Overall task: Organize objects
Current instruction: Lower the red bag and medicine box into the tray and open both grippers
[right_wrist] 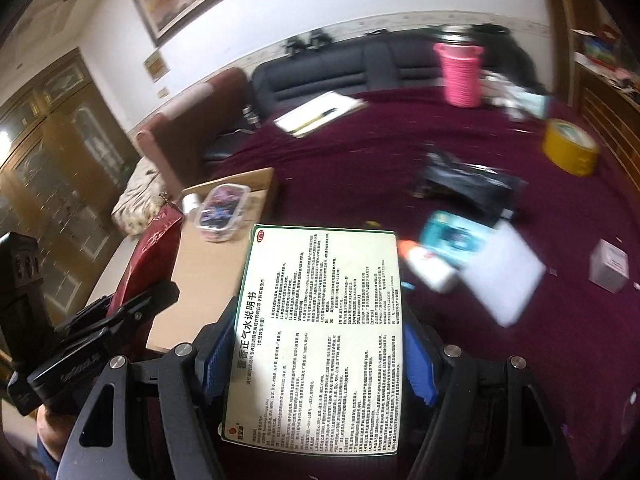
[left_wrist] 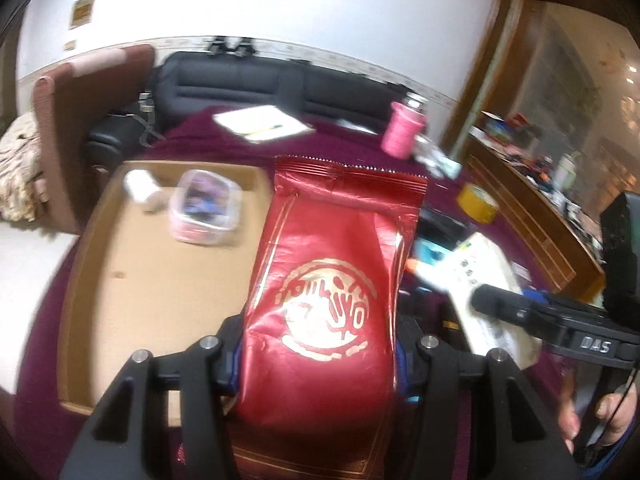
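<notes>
While both grippers carry loads above a table draped in maroon cloth (right_wrist: pixel 400 152), the left gripper (left_wrist: pixel 316 364) has its jaws clamped on the lower end of a red foil bag (left_wrist: pixel 332 280) printed with a gold emblem, the bag's crimped top pointing away from the camera. The right gripper (right_wrist: pixel 316 360) has its blue-padded jaws pressed against the long sides of a flat white box (right_wrist: pixel 320 340) covered in small printed text.

Just left of the red bag lies an open cardboard box (left_wrist: pixel 120 280), holding a clear plastic container (left_wrist: pixel 204 208) and a small white bottle (left_wrist: pixel 138 184) near its far wall. The left wrist view also shows a person's hand (left_wrist: pixel 600 412) at lower right, beneath the right tool.

On the cloth beyond the white box sit a teal packet (right_wrist: pixel 452 240), a white tube (right_wrist: pixel 430 266), a black pouch (right_wrist: pixel 464 184), a white sheet (right_wrist: pixel 504 276) and a small white carton (right_wrist: pixel 608 266). Farther off stand a roll of yellow tape (right_wrist: pixel 570 146), a pink-sleeved jar (right_wrist: pixel 460 74) and a notepad with a pen (right_wrist: pixel 316 114). A dark sofa (right_wrist: pixel 340 68) lines the wall behind.
</notes>
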A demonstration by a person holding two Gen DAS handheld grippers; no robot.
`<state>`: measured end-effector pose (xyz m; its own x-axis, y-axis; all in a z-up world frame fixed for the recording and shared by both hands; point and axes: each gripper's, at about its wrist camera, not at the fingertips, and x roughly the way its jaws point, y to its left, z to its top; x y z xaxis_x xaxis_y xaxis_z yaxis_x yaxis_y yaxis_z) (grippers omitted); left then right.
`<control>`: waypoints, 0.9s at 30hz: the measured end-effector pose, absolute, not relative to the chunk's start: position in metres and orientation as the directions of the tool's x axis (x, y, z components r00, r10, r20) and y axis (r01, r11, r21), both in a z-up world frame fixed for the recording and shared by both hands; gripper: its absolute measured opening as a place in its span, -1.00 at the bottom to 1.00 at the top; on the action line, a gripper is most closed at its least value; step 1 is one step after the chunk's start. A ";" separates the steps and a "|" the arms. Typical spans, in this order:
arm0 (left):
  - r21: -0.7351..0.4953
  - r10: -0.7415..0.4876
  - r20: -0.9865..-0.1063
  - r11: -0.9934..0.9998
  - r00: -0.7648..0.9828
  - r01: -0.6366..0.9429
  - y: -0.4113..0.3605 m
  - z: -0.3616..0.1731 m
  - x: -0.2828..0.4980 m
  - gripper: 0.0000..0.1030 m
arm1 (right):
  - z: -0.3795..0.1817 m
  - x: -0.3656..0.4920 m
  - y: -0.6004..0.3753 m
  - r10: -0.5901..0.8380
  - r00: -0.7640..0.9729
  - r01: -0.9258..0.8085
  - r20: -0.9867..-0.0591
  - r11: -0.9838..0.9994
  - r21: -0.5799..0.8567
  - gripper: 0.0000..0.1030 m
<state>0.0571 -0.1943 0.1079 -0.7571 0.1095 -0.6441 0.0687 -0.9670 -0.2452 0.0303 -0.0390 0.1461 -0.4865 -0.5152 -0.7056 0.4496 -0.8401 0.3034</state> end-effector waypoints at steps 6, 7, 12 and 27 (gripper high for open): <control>-0.208 0.008 -0.663 -0.962 -0.749 0.175 -0.249 0.109 0.063 0.02 | 0.147 0.025 -0.095 -0.539 -0.434 0.521 -0.722 -0.804 0.288 0.49; -0.200 -0.008 -0.673 -0.961 -0.740 0.192 -0.257 0.108 0.062 0.03 | 0.147 0.025 -0.104 -0.542 -0.425 0.531 -0.725 -0.798 0.286 0.49; -0.188 -0.035 -0.708 -0.953 -0.706 0.236 -0.287 0.097 0.058 0.03 | 0.143 0.020 -0.141 -0.545 -0.391 0.561 -0.741 -0.780 0.277 0.49; -0.189 -0.045 -0.766 -0.938 -0.642 0.292 -0.325 0.069 0.025 0.03 | 0.112 -0.001 -0.199 -0.517 -0.319 0.566 -0.794 -0.776 0.278 0.49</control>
<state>0.0249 -0.3254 0.0691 -0.6417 -0.0448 -0.7656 0.2915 -0.9376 -0.1894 -0.0014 -0.1994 0.1119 -0.3190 -0.5169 -0.7944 0.5659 -0.7762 0.2779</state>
